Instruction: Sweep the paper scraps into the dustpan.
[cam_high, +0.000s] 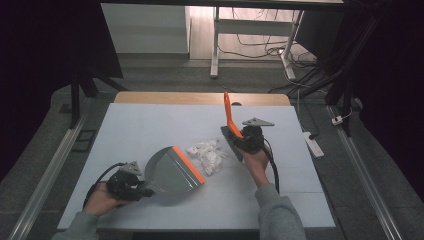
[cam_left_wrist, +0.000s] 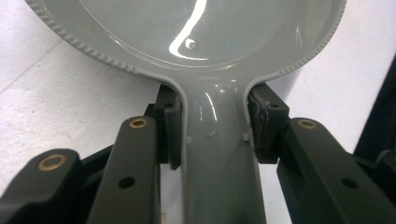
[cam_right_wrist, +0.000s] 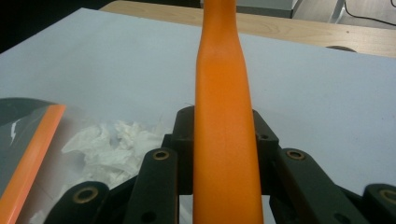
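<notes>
A grey dustpan (cam_high: 172, 172) with an orange lip lies on the white table, mouth toward a heap of crumpled white paper (cam_high: 207, 152). My left gripper (cam_high: 145, 191) is shut on the dustpan's handle (cam_left_wrist: 219, 154), pads pressed on both sides. A brush with an orange handle (cam_high: 229, 114) and a dark head (cam_high: 232, 141) stands just right of the paper. My right gripper (cam_high: 243, 139) is shut on that orange handle (cam_right_wrist: 224, 140), which rises between its jaws. In the right gripper view the paper (cam_right_wrist: 109, 144) and the dustpan's orange lip (cam_right_wrist: 32, 158) lie to the left.
The white table sheet (cam_high: 150, 125) has a wooden edge (cam_high: 200, 98) at the back. Beyond it stand a desk frame (cam_high: 216, 45) and loose cables (cam_high: 305, 70) on the floor. A power strip (cam_high: 313, 144) lies right of the table.
</notes>
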